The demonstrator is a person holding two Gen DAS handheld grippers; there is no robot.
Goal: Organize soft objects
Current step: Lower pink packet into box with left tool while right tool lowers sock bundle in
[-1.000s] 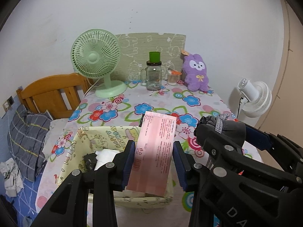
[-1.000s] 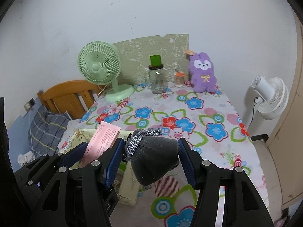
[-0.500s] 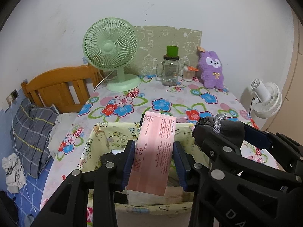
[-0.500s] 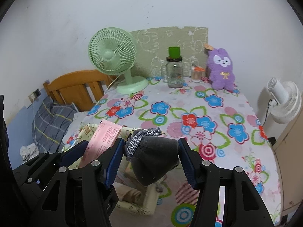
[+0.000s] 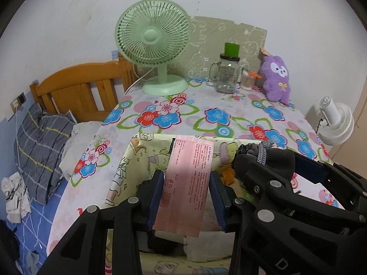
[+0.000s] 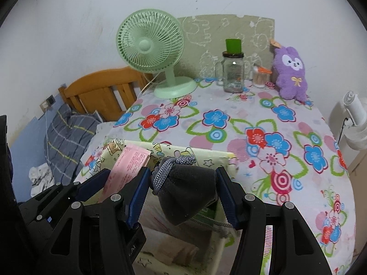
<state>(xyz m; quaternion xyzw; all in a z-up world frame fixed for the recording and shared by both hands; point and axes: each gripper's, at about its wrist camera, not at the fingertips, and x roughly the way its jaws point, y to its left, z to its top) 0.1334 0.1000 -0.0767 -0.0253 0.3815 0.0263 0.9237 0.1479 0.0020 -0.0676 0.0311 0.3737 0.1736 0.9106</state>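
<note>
Nearest, the left gripper is clenched on a pink packet, its blue pads pressed against the packet's two long edges. The packet stands tilted, with its top leaning away over the bin. Just to its right, the right gripper is clenched on a dark grey pouch with a grey braided cord at its mouth; the pouch bulges between the pads and sags below them. Both held things hang over the open top of the bin, a pale yellow fabric box with cartoon prints that sits at the near left of the table. Inside the bin lie pale soft items, a green-and-white pack among them, though they are too hidden to tell apart.

Beyond the bin spreads a flowered cloth in blue, red and green. At the far edge, against the wall, stand a green fan on the left, then a glass jar with a green cap, a small cup of sticks, and a purple plush on the right.

Left of the table are a wooden headboard and a plaid pillow. To the right, off the table, stands a white fan.
</note>
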